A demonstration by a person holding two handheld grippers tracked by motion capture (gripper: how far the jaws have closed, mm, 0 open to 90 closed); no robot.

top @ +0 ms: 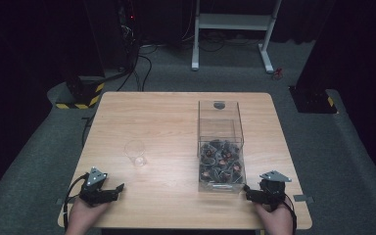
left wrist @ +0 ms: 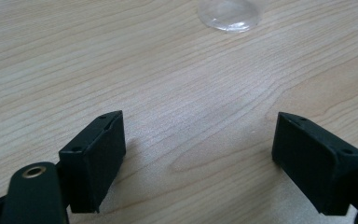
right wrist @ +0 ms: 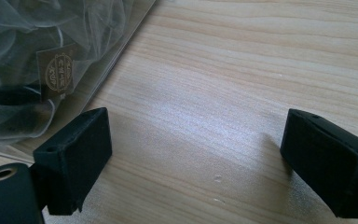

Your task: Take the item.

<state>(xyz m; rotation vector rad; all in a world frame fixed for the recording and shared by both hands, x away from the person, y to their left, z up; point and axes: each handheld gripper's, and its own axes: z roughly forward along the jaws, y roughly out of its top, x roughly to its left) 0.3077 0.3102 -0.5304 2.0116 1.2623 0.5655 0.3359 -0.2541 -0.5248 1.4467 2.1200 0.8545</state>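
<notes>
Pale wood-grain table (top: 176, 112), clear cup (top: 135, 152), clear box (top: 220, 122) of grey gauzy pouches (top: 220, 161) with brown gold-printed tags (right wrist: 57, 70), black grippers, yellow-black hazard stripes (top: 85, 98).

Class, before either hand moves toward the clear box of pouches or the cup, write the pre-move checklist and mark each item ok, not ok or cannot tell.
1. Left tongs open and empty: ok.
2. Right tongs open and empty: ok.
3. Plastic cup upright on the table: ok.
4. Clear box holds mesh pouches: ok.
5. Box top open for reaching in: cannot tell.
6. Bare tabletop between cup and box: ok.
</notes>
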